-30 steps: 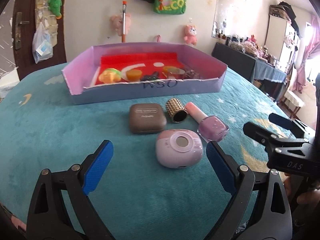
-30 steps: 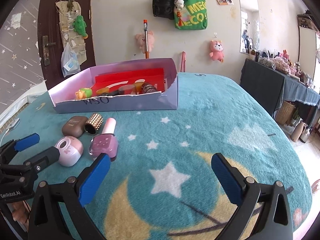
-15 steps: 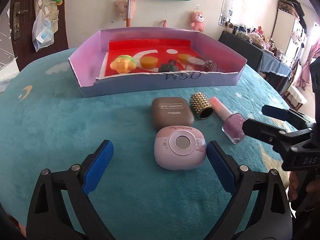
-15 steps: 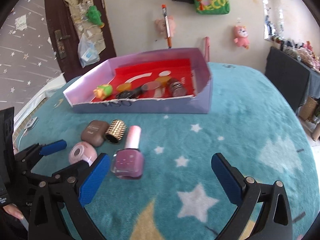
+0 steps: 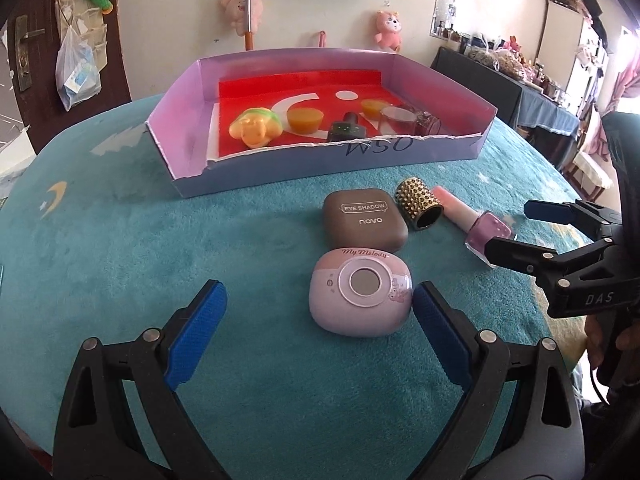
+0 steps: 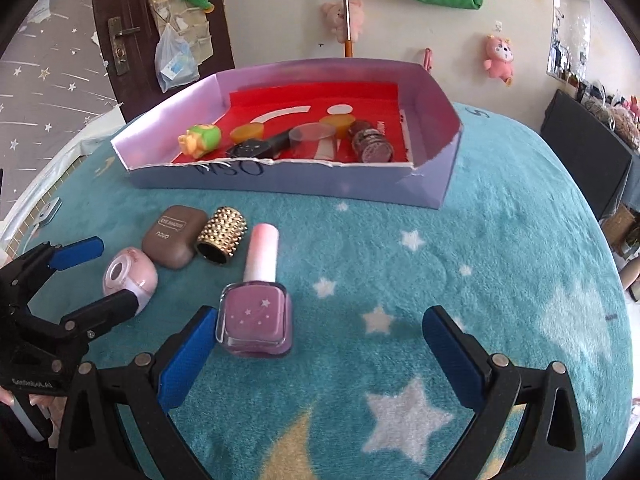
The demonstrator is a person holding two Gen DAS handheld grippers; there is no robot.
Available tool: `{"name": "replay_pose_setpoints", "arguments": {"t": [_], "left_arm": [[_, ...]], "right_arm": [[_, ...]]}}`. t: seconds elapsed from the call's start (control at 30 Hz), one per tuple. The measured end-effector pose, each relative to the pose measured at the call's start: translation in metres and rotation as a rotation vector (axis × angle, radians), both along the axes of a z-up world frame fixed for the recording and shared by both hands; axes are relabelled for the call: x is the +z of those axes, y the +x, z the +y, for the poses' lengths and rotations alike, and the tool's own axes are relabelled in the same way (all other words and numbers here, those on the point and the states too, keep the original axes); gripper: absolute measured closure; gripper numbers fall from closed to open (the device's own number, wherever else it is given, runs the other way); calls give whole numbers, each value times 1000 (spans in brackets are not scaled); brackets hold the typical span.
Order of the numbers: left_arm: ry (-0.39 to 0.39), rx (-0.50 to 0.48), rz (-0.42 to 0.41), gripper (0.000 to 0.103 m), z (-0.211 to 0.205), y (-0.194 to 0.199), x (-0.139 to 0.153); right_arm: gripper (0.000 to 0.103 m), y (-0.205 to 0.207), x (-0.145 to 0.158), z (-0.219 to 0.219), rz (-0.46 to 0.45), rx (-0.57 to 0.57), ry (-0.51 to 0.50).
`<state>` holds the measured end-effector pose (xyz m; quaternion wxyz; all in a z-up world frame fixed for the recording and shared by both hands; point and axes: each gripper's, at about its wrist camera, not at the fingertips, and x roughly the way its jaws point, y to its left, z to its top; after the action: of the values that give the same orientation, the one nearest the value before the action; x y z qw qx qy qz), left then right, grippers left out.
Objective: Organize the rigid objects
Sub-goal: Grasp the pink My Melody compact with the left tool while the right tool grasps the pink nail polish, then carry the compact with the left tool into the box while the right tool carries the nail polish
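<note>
A pink My Melody case [image 5: 360,296] lies on the teal blanket, just inside my open left gripper [image 5: 316,332], next to its right finger. Behind it are a brown eye shadow case [image 5: 364,220], a gold studded cap [image 5: 418,204] and a purple nail polish bottle [image 5: 478,226]. In the right wrist view the polish bottle [image 6: 256,316] lies between the fingers of my open right gripper [image 6: 320,352], near the left finger. The case [image 6: 128,276], eye shadow [image 6: 174,238] and cap [image 6: 222,236] sit to its left.
A lilac box [image 5: 288,168] with a red floor holds several small items, among them a yellow-green toy [image 5: 254,128]. It also shows in the right wrist view [image 6: 304,182]. Each gripper appears in the other's view. A dark cabinet [image 6: 588,152] stands at the right.
Both grippers have moved forward and lower toward the objects. The pink case now lies between the left fingers and the polish bottle between the right fingers. Both stay open.
</note>
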<state>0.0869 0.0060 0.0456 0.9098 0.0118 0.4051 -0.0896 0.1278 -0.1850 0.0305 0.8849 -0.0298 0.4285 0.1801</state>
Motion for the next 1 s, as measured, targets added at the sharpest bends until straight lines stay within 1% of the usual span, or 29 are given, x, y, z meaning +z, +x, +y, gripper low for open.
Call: {"name": "replay_pose_setpoints", "arguments": {"t": [0.1,0.27,0.4,0.43,0.47,0.5,0.57,0.63,0.67,0.73,0.8,0.87,1.0], "left_arm": [[-4,-18,-10,8,-3,0,3],[-16,-16,12,8,-8,8,-3],[-25,-15,19,9,-7,12,-6],[-27,-17,22,13,-7,12,-7],[-32,-19,25,17,-8,12,-7],[-38,-24,34,24,-8,13,-8],[-35,-25,32,29,-9,12,-9],[-57,-37,30,46,-8,12,-8],[-66,-41,31,51,-8,12,-7],[-81,-43,34,52,-7,13,-6],[-96,-41,34,52,-5,13,-5],[-106,-38,28,52,-3,12,-2],[-105,-35,9,52,0,11,4]], "right_arm": [[0,-1,1,-3,-2,3,-8],[0,0,0,8,-11,45,-26],[7,0,1,16,-11,79,-55],[8,1,2,17,-15,85,-64],[11,1,2,19,-18,92,-72],[14,2,2,21,-21,100,-82],[18,3,2,24,-19,111,-93],[23,5,1,26,-12,118,-98],[27,5,1,26,-11,123,-93],[37,5,1,26,-15,126,-85],[54,3,2,25,-16,142,-60],[65,1,4,25,-26,141,-56],[65,2,6,21,-22,125,-32]]}}
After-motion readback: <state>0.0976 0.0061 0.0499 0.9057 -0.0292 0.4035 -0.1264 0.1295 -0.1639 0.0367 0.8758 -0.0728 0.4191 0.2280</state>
